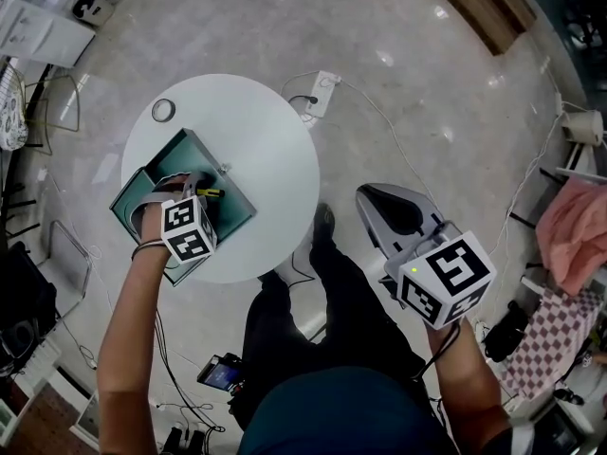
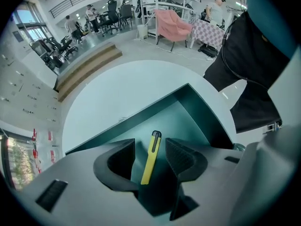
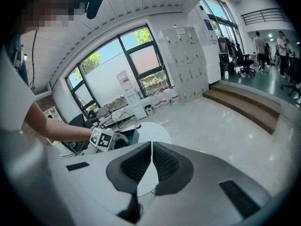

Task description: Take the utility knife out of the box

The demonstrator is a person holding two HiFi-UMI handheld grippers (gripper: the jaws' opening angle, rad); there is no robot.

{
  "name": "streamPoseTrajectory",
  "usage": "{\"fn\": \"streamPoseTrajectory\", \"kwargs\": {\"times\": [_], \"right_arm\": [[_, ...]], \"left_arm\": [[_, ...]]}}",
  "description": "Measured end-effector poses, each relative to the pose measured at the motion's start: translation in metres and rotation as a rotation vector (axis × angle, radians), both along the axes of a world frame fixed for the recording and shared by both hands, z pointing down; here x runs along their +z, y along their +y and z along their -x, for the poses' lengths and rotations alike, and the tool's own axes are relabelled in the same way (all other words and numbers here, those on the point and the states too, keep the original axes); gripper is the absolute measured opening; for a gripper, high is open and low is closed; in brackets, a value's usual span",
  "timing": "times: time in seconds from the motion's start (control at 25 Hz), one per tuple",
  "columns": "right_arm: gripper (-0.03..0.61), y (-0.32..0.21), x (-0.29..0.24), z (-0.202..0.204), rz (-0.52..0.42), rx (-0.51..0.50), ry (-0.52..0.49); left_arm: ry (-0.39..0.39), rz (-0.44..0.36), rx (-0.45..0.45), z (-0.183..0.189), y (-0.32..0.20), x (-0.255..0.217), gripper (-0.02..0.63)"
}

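An open teal box point(image 1: 223, 218) sits on the left half of the round white table point(image 1: 266, 140). Inside it lies the yellow utility knife point(image 1: 211, 193), seen lengthwise on the box floor in the left gripper view point(image 2: 151, 154). My left gripper point(image 2: 149, 149) points straight down into the box point(image 2: 188, 112), open, with its dark pads on either side of the knife and not touching it. My right gripper point(image 1: 379, 207) hangs over the floor to the right of the table, shut and empty; its pads meet in the right gripper view point(image 3: 151, 161).
A roll of tape point(image 1: 163, 111) lies at the table's far left edge. A power strip point(image 1: 322, 93) with cables lies on the floor behind the table. The person's legs point(image 1: 322, 292) stand by the table's near edge. A pink cloth point(image 1: 574, 230) hangs at far right.
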State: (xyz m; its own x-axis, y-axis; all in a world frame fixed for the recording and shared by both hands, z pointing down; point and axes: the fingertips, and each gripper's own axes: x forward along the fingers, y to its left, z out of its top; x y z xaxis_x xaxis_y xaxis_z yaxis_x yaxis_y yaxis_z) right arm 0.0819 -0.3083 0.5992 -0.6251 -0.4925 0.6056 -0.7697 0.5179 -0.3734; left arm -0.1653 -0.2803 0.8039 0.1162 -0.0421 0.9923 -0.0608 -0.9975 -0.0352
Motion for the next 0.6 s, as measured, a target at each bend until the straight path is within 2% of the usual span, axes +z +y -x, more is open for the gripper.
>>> {"fn": "streamPoseTrajectory", "kwargs": {"times": [0.32, 0.4, 0.6], "right_arm": [[0.038, 0.003, 0.020, -0.010, 0.020, 0.018, -0.007], [0.038, 0.003, 0.023, -0.012, 0.025, 0.021, -0.007], [0.038, 0.003, 0.022, -0.018, 0.027, 0.027, -0.009]], "left_arm": [[-0.039, 0.088, 0.028, -0.001, 0.007, 0.019, 0.202], [-0.038, 0.125, 0.032, -0.001, 0.011, 0.021, 0.167], [-0.036, 0.178, 0.037, -0.003, 0.010, 0.019, 0.155]]}}
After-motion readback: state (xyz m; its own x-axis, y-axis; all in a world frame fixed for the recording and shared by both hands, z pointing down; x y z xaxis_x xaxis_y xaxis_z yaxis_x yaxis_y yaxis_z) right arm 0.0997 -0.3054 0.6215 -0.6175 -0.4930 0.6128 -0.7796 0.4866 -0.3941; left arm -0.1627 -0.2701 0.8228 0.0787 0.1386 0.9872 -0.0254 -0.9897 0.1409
